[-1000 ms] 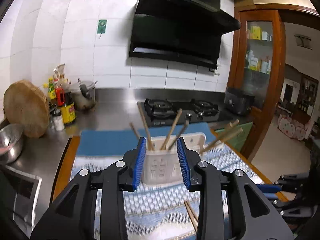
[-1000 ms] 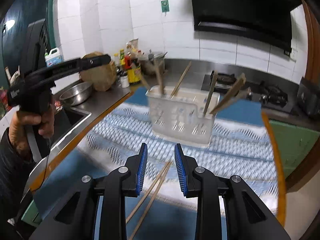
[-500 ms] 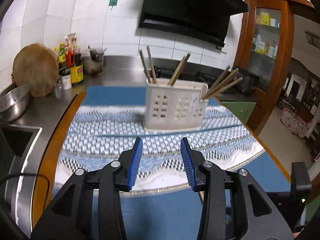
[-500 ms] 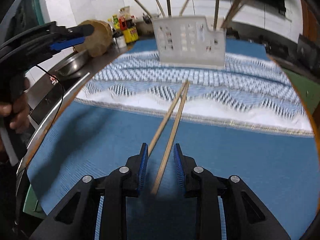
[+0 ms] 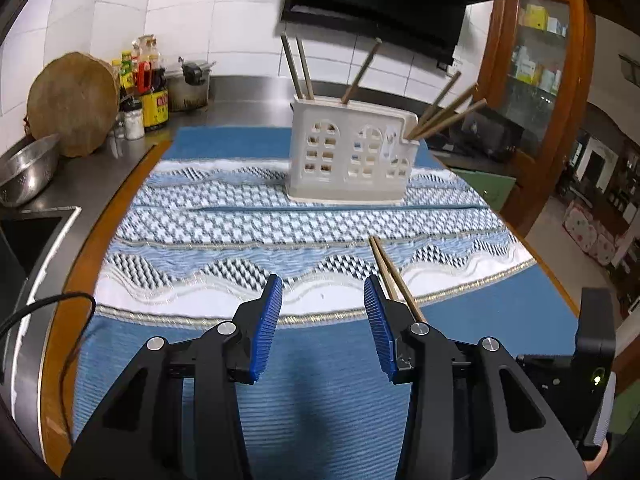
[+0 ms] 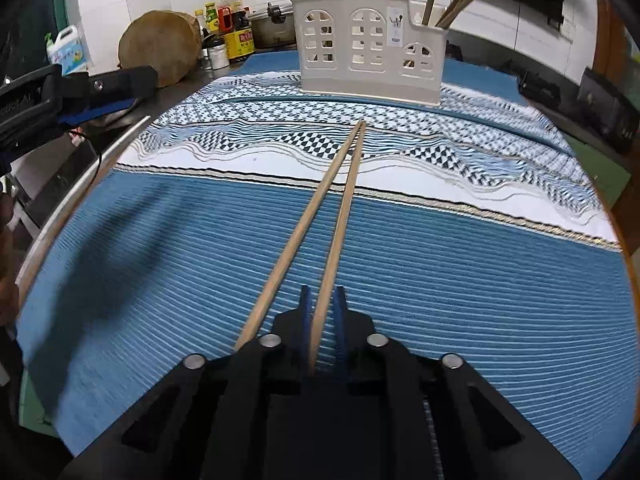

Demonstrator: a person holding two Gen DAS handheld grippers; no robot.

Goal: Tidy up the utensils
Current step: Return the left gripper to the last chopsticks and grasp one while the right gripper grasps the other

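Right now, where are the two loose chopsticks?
The two loose chopsticks lie on the blue cloth in front of the white holder; the right gripper is shut on the right-hand one.

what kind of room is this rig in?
Almost certainly a home kitchen: a black range hood on a white tiled wall, a steel counter with sauce bottles and a round chopping block, and a white utensil caddy of chopsticks.
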